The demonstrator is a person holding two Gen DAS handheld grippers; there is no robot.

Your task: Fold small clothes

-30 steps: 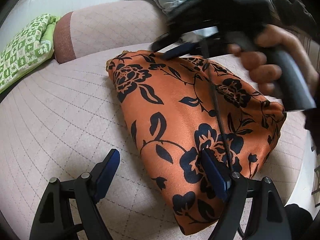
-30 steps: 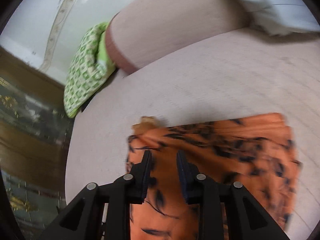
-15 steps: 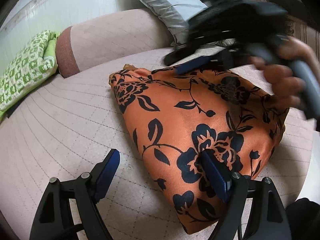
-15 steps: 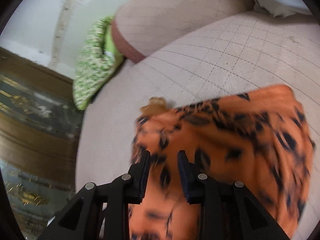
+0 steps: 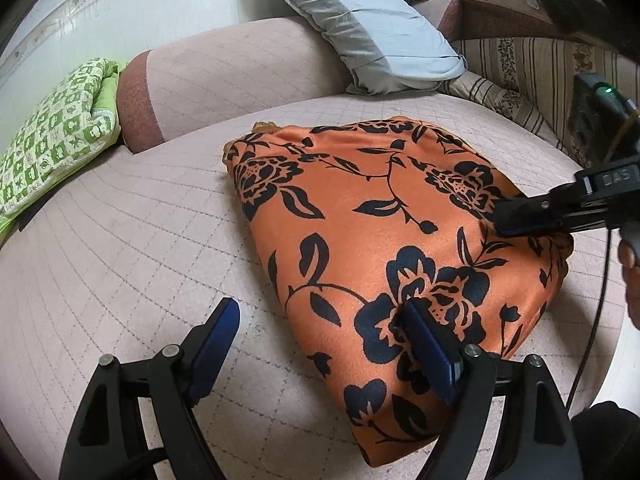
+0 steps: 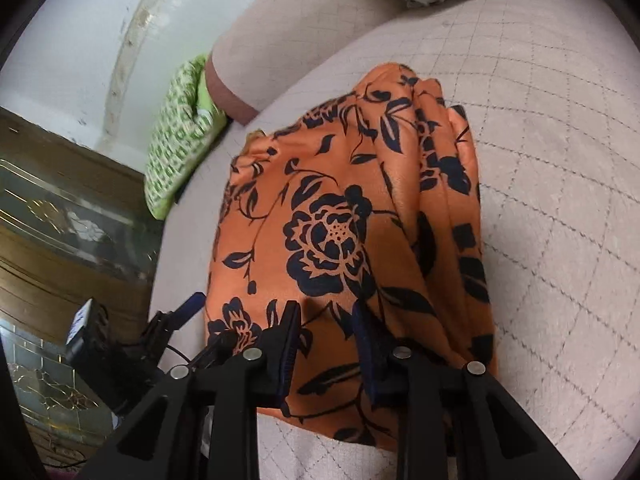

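Note:
An orange garment [image 5: 380, 220] with black flowers lies folded in a thick wedge on the quilted pink sofa seat [image 5: 140, 240]. My left gripper [image 5: 320, 312] is open wide at its near corner, with the right finger over the cloth and the left finger over bare seat. In the left wrist view my right gripper [image 5: 504, 220] reaches in from the right and its tips meet the garment's right edge. The right wrist view shows the right gripper [image 6: 326, 312] low over the garment [image 6: 340, 200], jaws a narrow gap apart with nothing pinched. The left gripper [image 6: 208, 320] shows at the cloth's left corner.
A green checked cushion [image 5: 52, 140] lies at the seat's left end beside the pink armrest [image 5: 240, 64]. A grey pillow [image 5: 372, 36] and striped fabric [image 5: 520, 64] sit behind. A wooden cabinet with glass [image 6: 60, 220] stands past the seat's edge. A hand [image 5: 632, 248] holds the right gripper.
The right gripper has swung from the garment's far edge round to its right edge and come lower. The left gripper has stayed where it was, still open.

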